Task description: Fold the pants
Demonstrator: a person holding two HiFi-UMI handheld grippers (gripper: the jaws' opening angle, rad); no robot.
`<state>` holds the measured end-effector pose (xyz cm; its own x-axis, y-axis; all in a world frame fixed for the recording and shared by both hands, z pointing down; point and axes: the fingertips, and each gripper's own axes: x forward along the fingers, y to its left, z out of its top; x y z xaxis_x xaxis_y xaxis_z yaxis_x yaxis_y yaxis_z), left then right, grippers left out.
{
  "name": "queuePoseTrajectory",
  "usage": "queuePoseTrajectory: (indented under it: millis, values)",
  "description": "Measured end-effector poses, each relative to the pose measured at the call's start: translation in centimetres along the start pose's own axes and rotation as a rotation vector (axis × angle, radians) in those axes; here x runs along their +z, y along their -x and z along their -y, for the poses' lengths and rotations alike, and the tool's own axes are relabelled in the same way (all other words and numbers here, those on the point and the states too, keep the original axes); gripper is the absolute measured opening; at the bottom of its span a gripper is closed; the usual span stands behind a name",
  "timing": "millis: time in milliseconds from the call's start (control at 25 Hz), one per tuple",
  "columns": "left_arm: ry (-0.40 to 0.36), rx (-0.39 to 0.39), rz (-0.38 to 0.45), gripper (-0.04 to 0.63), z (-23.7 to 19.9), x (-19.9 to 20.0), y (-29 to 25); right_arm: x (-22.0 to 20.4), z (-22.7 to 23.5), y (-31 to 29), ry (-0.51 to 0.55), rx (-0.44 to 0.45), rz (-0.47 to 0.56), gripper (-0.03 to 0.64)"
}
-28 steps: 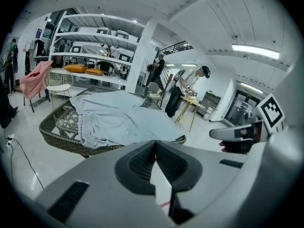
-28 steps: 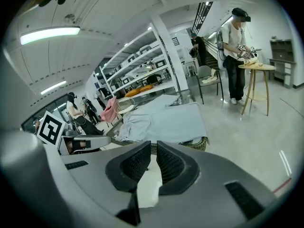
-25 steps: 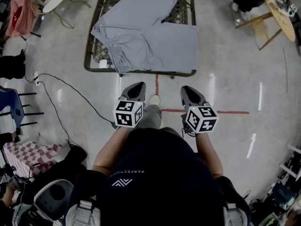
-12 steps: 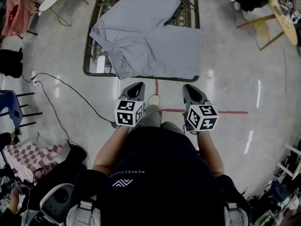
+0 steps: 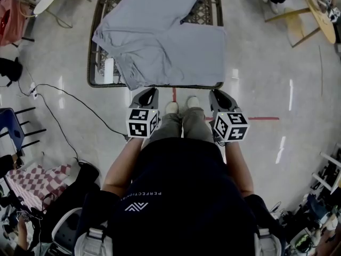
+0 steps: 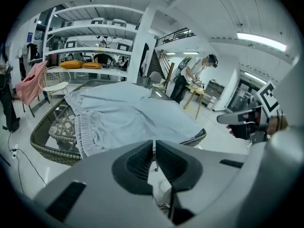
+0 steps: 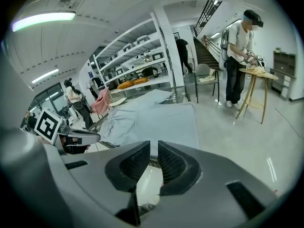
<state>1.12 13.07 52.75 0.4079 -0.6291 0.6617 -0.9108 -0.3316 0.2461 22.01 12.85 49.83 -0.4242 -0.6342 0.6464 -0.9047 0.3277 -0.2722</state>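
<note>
Seen from above, a person stood at the near side of a low wicker table [image 5: 91,63], holding a left gripper [image 5: 148,93] and a right gripper [image 5: 217,94] out over the floor; each carried its marker cube, and the person's shoes [image 5: 171,108] showed between the two. The left gripper's jaws were clenched pad to pad with nothing caught in them; the right gripper's jaws were likewise closed and empty (only a thin slit showed between its pads).

The grey pants [image 5: 160,36] lay spread flat on the table, just ahead of both pairs of jaw tips and touching neither. The gathered waistband [image 6: 85,129] sat ahead and to the left of the left jaws, reaching the table's near rim; one leg ran straight away from the jaws toward the far rim; the other stretched rightward, ending ahead of the right jaws with its hem at the table's right rim. The near rim itself ran crosswise just beyond the tips.

To the right of the right jaws the pale floor lay open, crossed only by a red tape line [image 5: 256,118]; a round wooden table [image 5: 319,15] stood well off, ahead and to the right. To the left of the left jaws a black cable [image 5: 80,97] trailed across the floor. In the right gripper view another person [image 7: 240,46] stood at that wooden table, well beyond the pants.
</note>
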Motion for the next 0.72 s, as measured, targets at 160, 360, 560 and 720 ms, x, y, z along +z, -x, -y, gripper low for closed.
queuePoseTrajectory:
  millis: [160, 360, 560, 720]
  values:
    - [-0.004, 0.02, -0.001, 0.011, 0.0, 0.2, -0.6, 0.0, 1.8, -0.8, 0.01, -0.008, -0.017, 0.041]
    - [0.032, 0.04, -0.014, 0.104, 0.1, 0.6, -1.6, 0.8, 4.5, -1.9, 0.031, 0.001, -0.042, 0.042]
    - [0.033, 0.06, -0.026, 0.101, 1.0, 1.9, -2.8, 1.5, 6.6, -2.5, 0.034, 0.011, -0.057, 0.043]
    - [0.01, 0.061, -0.037, 0.1, 2.3, 2.8, -4.3, 1.5, 8.1, -3.2, 0.037, 0.014, -0.074, 0.044]
